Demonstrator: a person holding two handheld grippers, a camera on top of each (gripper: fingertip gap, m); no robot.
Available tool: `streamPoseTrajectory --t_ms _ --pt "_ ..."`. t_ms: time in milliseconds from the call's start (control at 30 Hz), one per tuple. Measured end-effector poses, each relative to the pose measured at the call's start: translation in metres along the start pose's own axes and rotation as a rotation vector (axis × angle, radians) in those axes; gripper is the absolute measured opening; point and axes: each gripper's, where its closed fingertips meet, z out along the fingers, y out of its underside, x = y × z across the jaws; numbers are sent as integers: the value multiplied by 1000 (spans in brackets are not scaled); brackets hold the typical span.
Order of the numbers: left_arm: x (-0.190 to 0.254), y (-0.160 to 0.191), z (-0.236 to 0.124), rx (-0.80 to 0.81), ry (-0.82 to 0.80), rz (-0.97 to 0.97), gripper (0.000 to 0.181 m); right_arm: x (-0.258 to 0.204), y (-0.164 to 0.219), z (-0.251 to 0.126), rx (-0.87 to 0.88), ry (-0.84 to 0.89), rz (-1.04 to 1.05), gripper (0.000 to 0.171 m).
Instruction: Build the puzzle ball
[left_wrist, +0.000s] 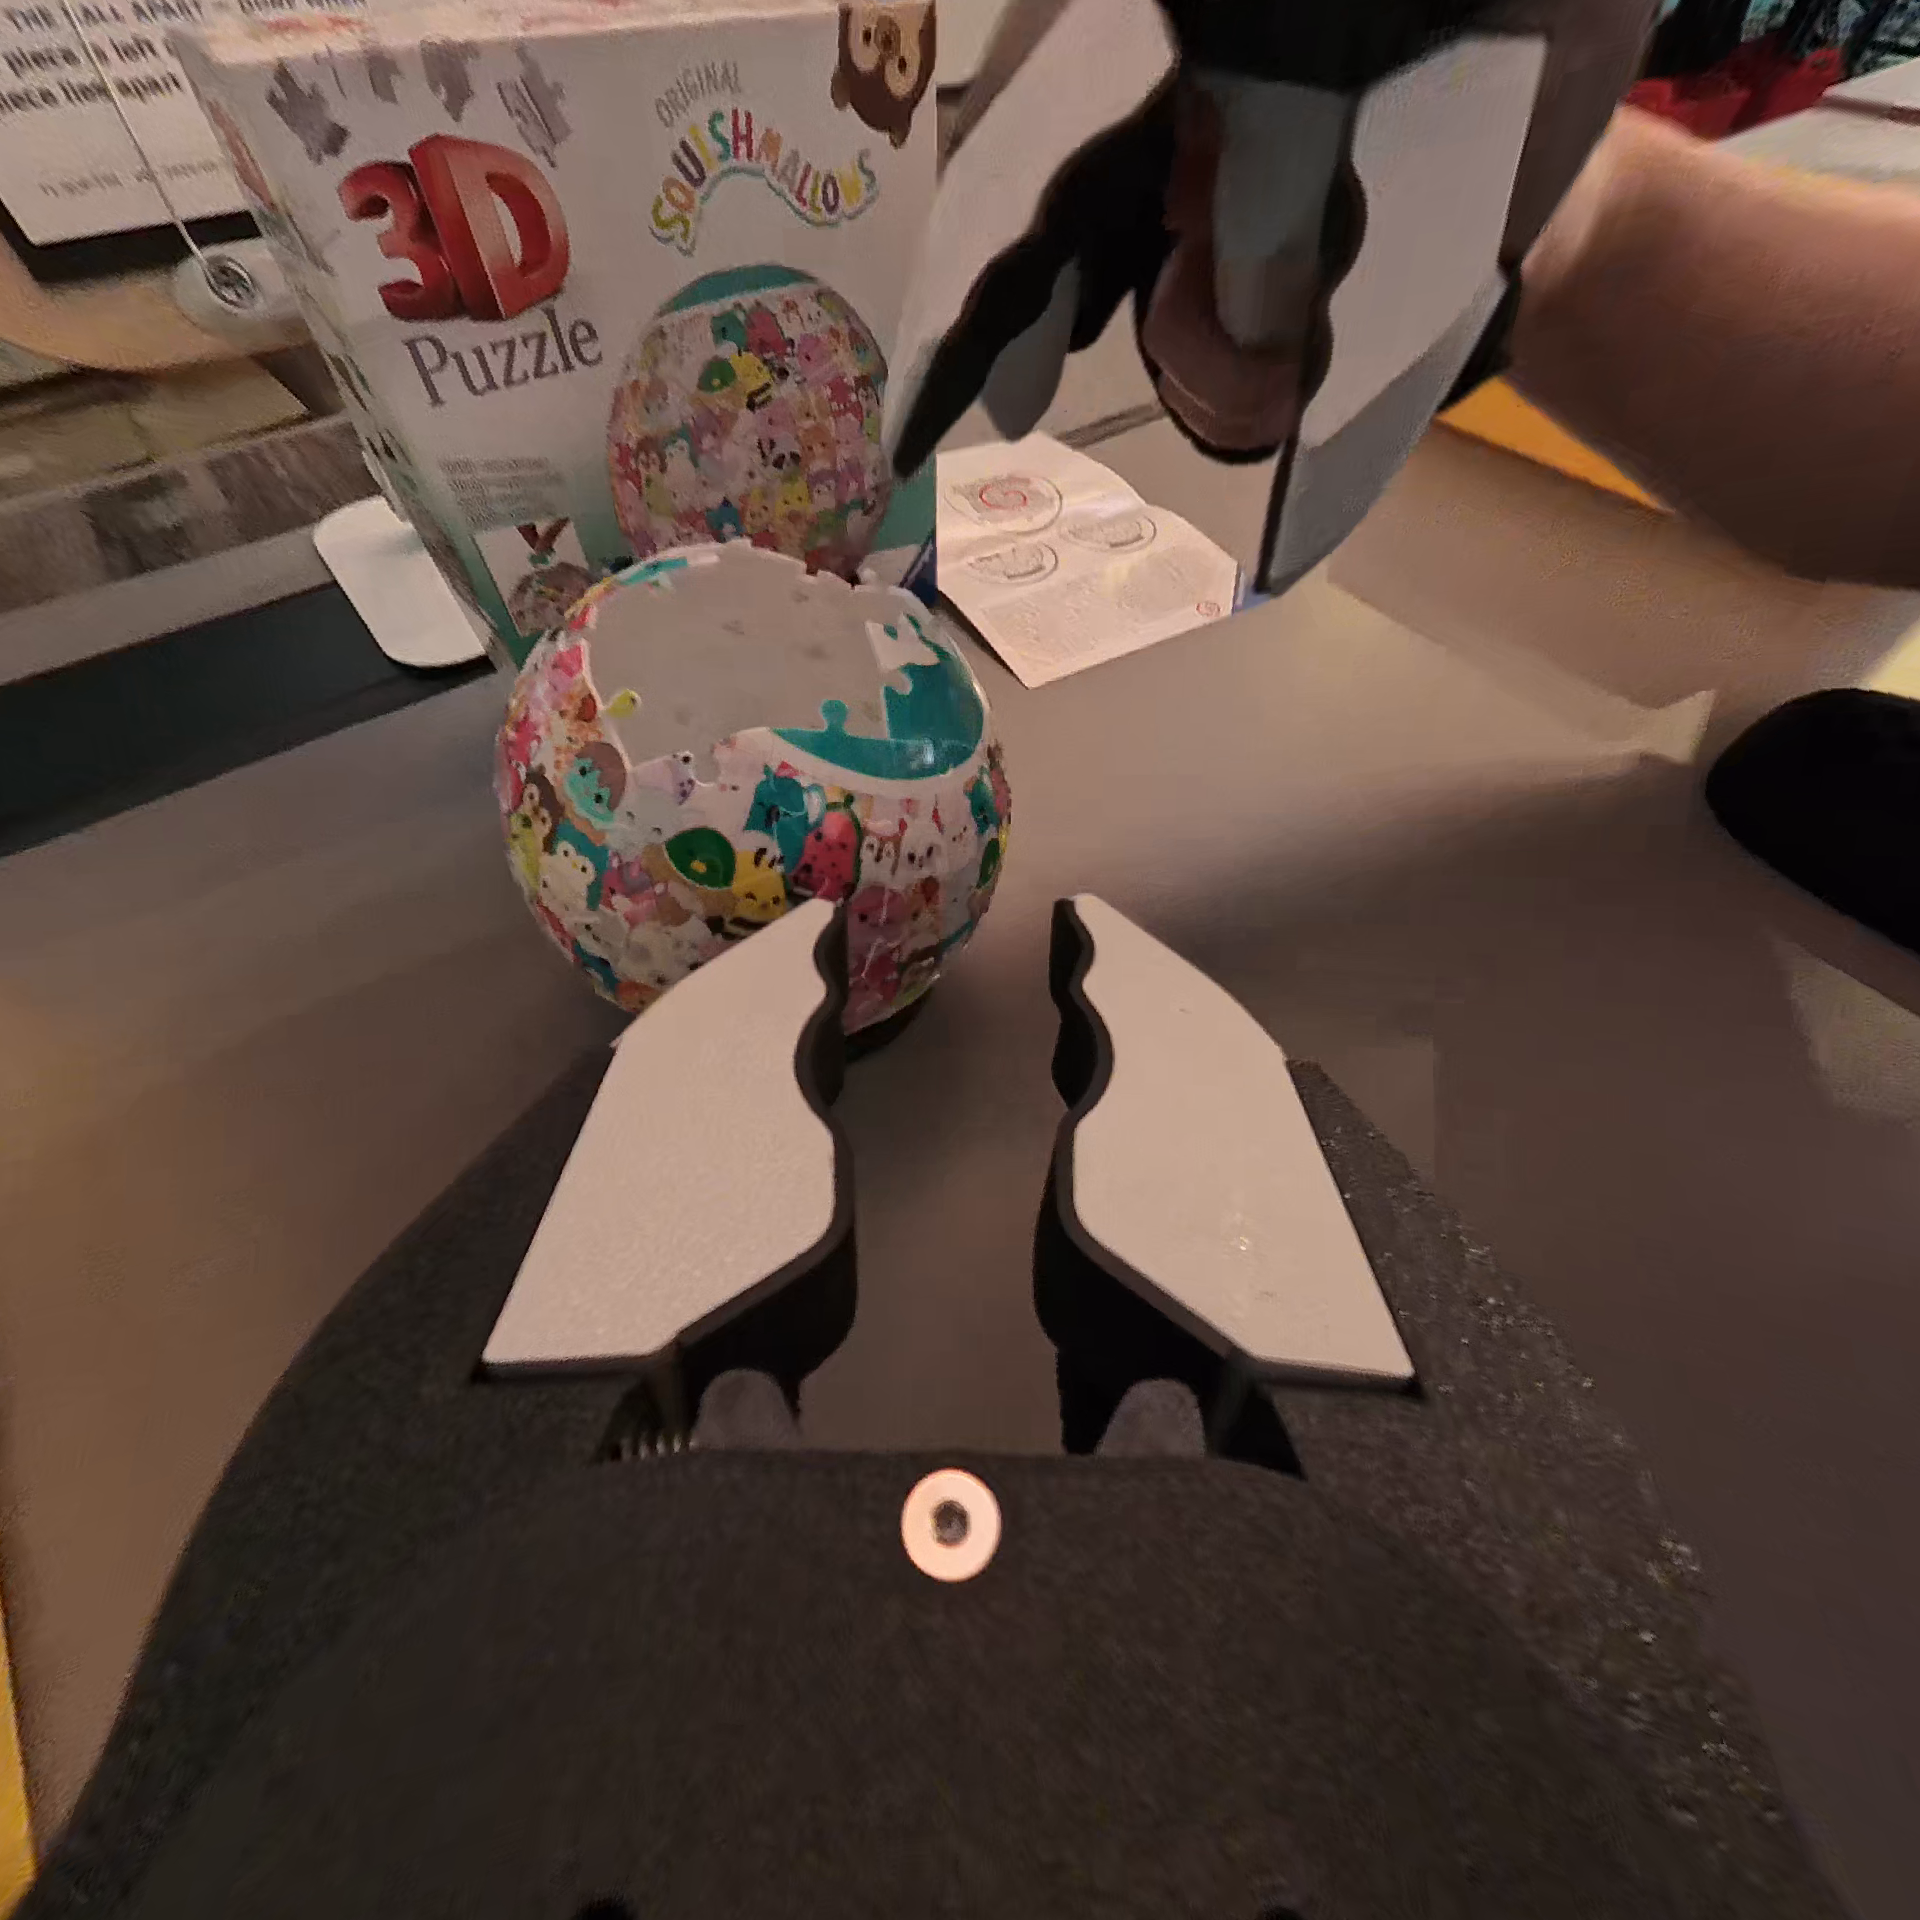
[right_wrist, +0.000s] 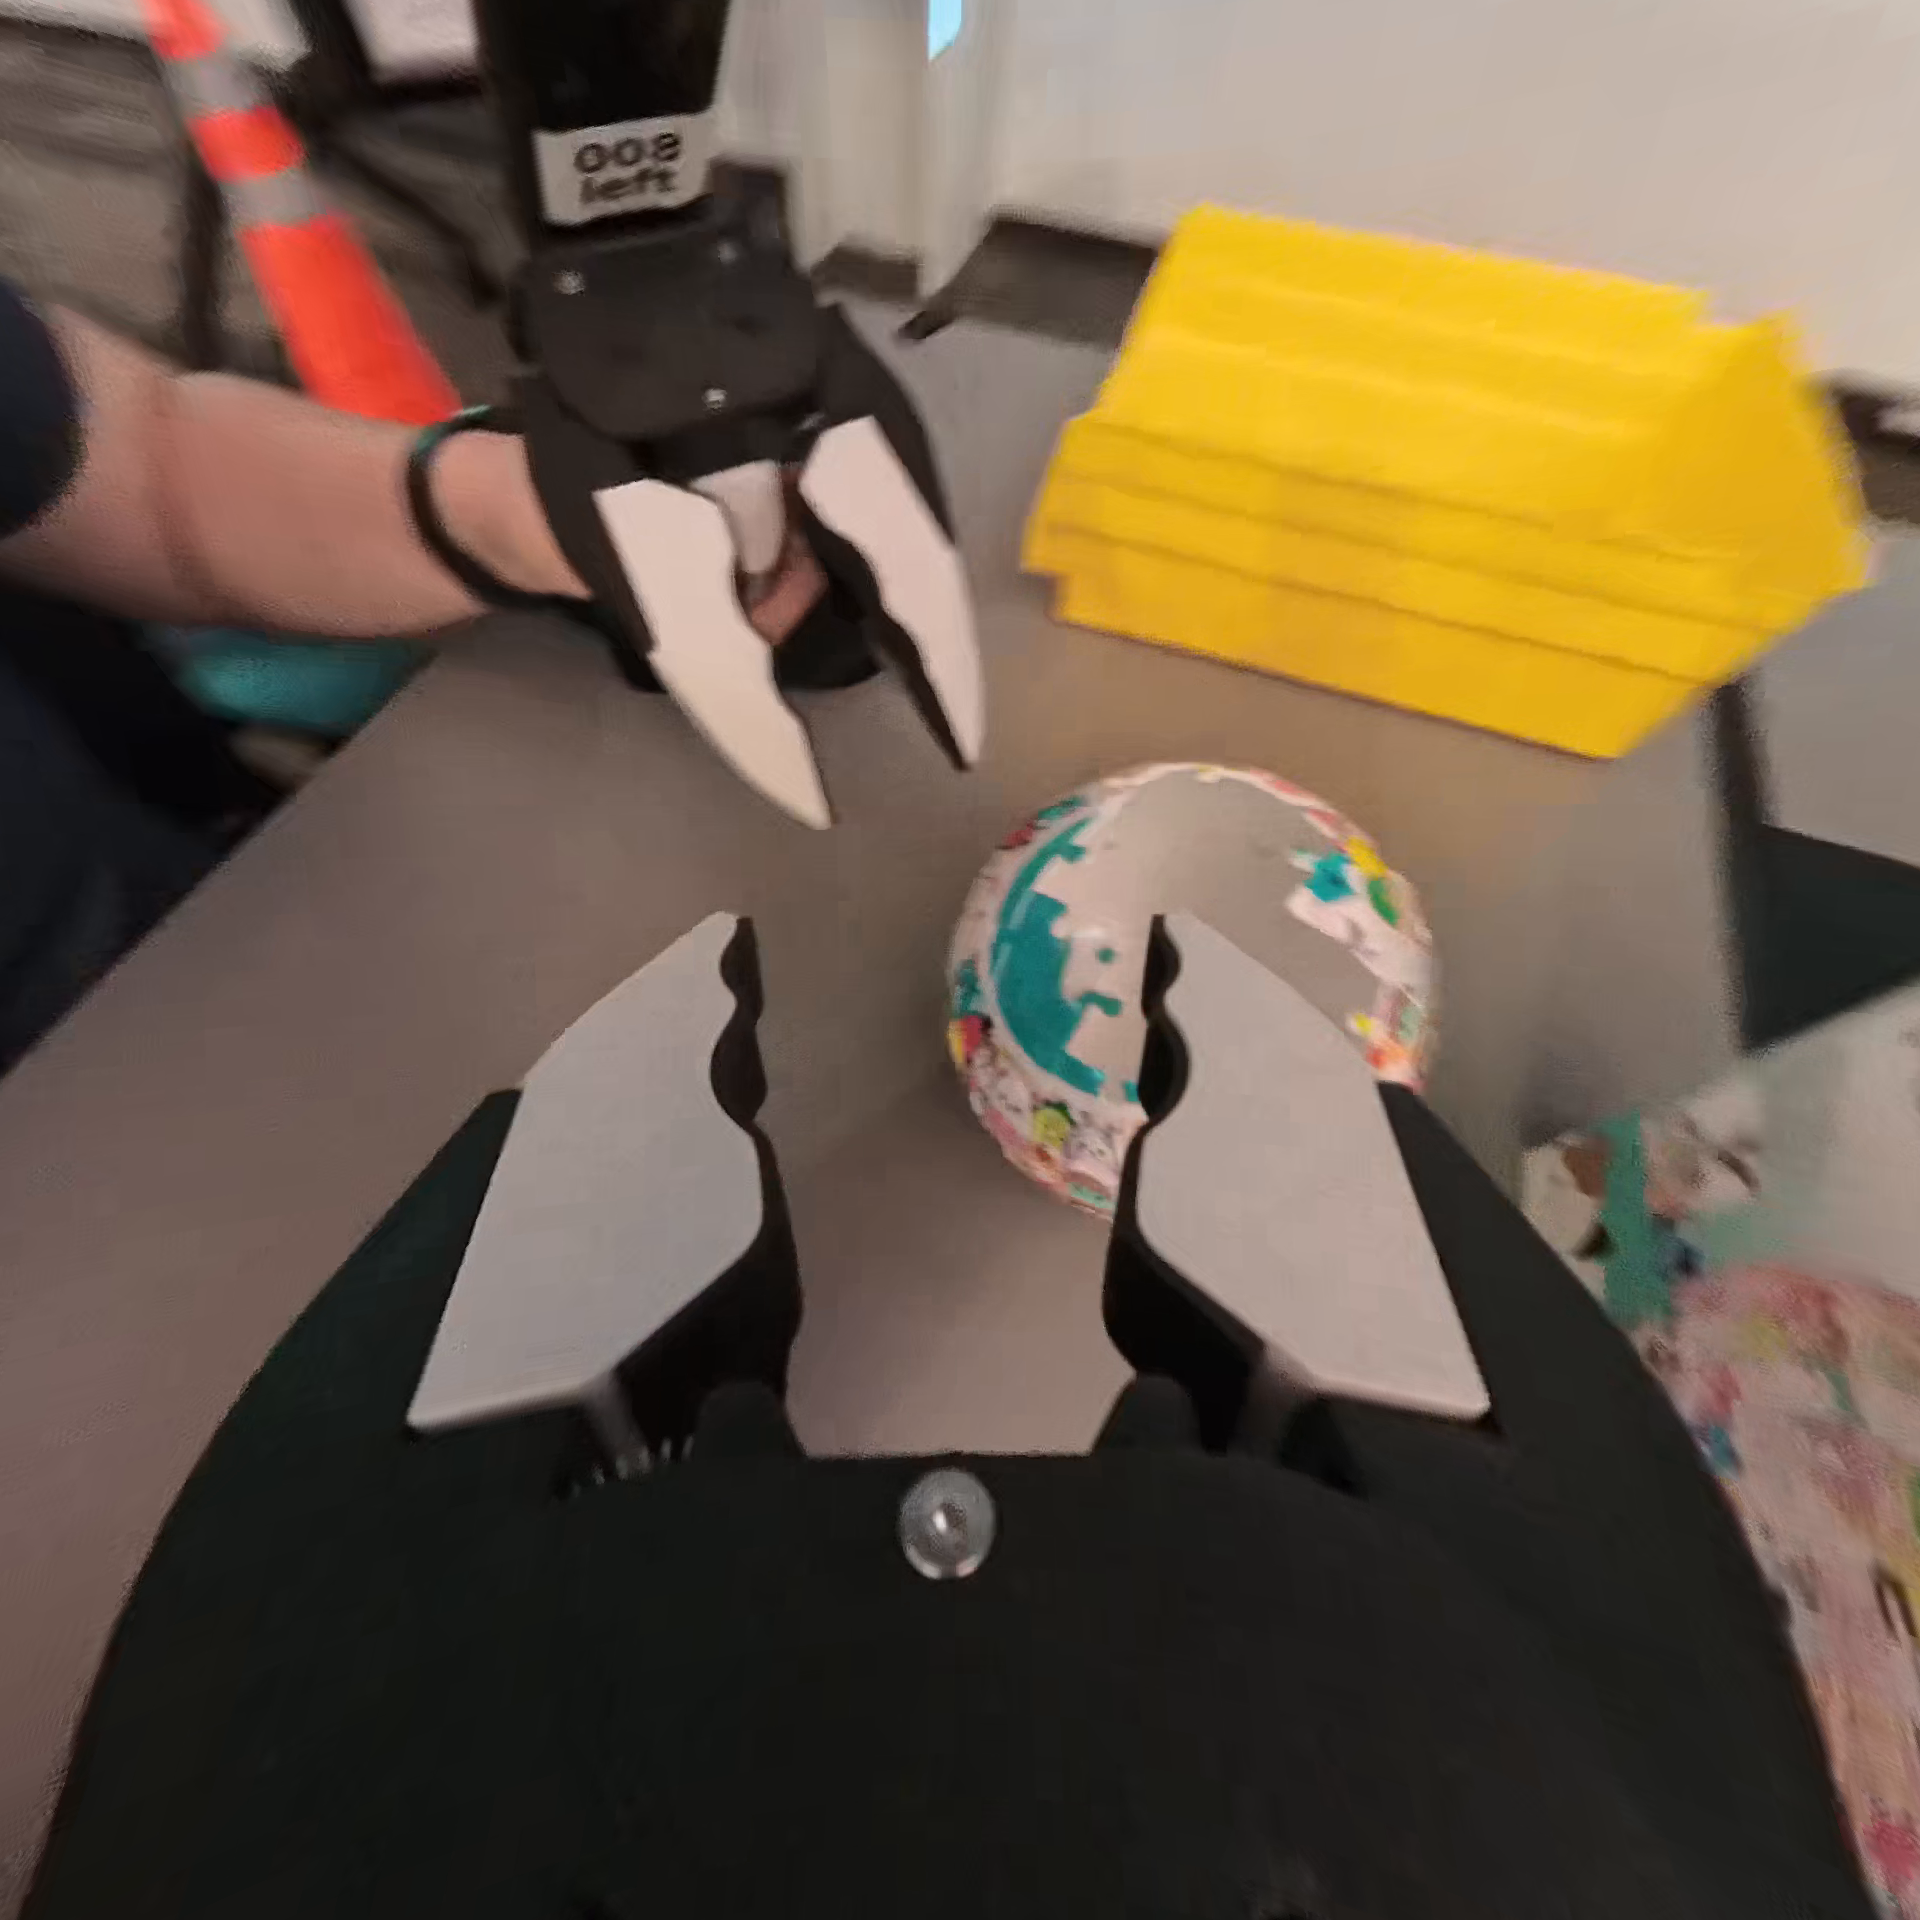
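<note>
The puzzle ball (left_wrist: 748, 831) stands on the grey table (left_wrist: 1351, 935), colourful with a teal band. Its top is open with a jagged edge, and the white inside shows. It also shows in the right wrist view (right_wrist: 1049, 966), blurred. My left gripper (left_wrist: 945, 925) is open and empty, low over the table just in front of the ball, its left finger overlapping the ball's lower front. My right gripper (right_wrist: 945, 935) is open and empty, above and beside the ball. Each gripper shows in the other view, the right gripper (left_wrist: 1091, 520) and the left gripper (right_wrist: 894, 784), both open.
The puzzle box (left_wrist: 582, 312) stands upright behind the ball, with a folded instruction sheet (left_wrist: 1081, 561) beside it. A stack of yellow bins (right_wrist: 1434, 520) sits at the table's far side. An orange cone (right_wrist: 301, 260) stands off the table. Colourful puzzle material (right_wrist: 1766, 1455) lies at the right. My right fingertips sit around 7 cm from my left ones.
</note>
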Motion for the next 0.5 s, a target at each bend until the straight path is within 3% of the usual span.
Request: streamPoseTrajectory --t_ms 67,233,300,500 --pt "7 -5 1 45 1 9 34 -10 -2 4 -138 -205 36 72" --pt "21 -22 6 185 -39 105 8 4 7 18 -397 -358 53 74" --pt "16 -21 11 161 -120 175 0 10 17 23 -483 -378 15 64" --pt "13 -16 26 129 -122 159 0 16 16 38 -488 -402 20 41"
